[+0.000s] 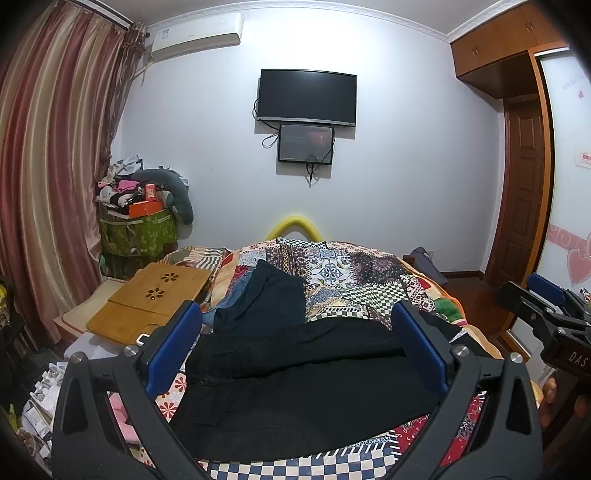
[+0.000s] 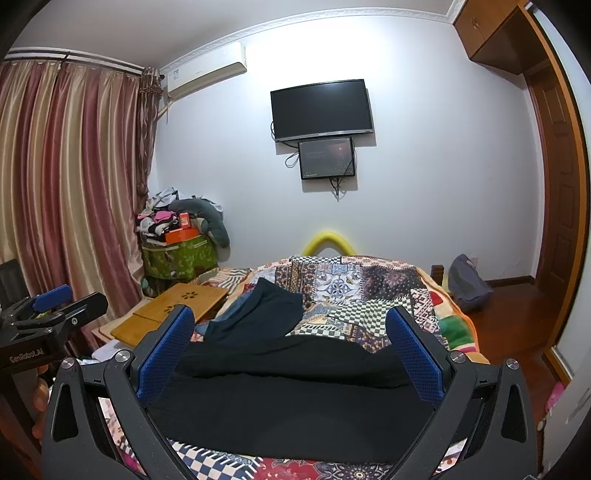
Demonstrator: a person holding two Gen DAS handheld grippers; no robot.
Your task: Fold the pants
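Black pants [image 1: 295,387] lie flat across the near end of the bed, on the patchwork quilt [image 1: 351,273], w/ one layer already doubled over so a thick fold edge runs side to side through the middle. In the right wrist view the same pants [image 2: 288,402] fill the space between the fingers, rumpled along the far edge.

Left gripper [image 1: 295,354] sits just above the pants, blue pads [image 1: 170,354] spread wide apart, nothing between them but cloth lying below; can't tell if the tips touch the fabric. Right gripper [image 2: 291,358] is the same: fingers wide apart, over the pants, gripping nothing. Each gripper shows at the edge of the other's view, so they're side by side, near each other.

Just beyond the black pants lies a dark navy garment [image 1: 266,299] spread toward the bed's far end, w/ a bit of blue denim [image 1: 229,299] poking out at its left edge. Left of the bed, a bamboo lap tray [image 1: 155,299] rests tilted by the quilt's edge.

Further out: yellow padded bar [image 1: 291,225] at the foot of the bed, green storage bin [image 1: 140,232] piled w/ clutter in the corner, striped curtains [image 1: 51,158], wall TV [image 1: 306,96] w/ a smaller screen [image 1: 306,143] under it, AC unit [image 1: 195,33] up top.
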